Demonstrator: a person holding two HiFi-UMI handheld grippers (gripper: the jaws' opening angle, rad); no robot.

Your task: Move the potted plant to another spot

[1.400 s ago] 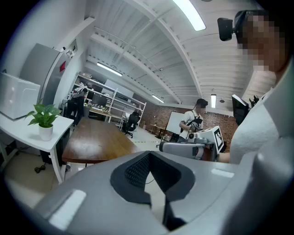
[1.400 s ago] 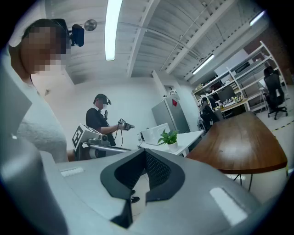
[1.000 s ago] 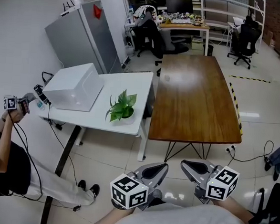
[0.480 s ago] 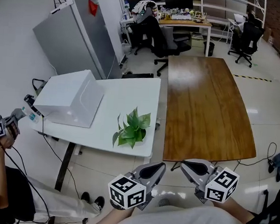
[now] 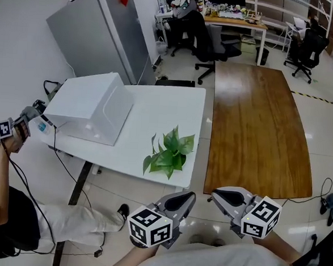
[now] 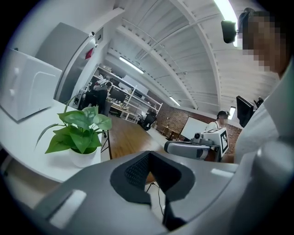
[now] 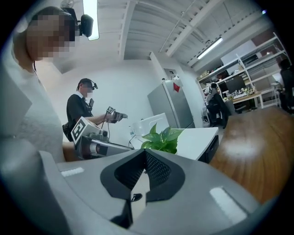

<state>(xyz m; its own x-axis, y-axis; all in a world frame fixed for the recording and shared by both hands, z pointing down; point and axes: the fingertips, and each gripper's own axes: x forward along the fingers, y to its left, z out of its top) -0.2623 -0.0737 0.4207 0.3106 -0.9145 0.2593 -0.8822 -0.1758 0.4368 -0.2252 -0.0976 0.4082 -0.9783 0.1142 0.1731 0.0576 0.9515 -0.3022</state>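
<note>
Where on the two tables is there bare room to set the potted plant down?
The whole wooden table looks bare. On the white table, the far part between the white box and the wooden table's edge is free. The near right corner is taken by the potted plant, and the left side by the box.

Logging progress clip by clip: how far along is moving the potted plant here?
Done: nothing yet. The potted plant stands untouched on the white table, near its front corner. In hand: nothing. The left tongs and right tongs are shut and empty, short of the table. Left: reach the plant, grasp it and carry it elsewhere, perhaps to the wooden table.
</note>
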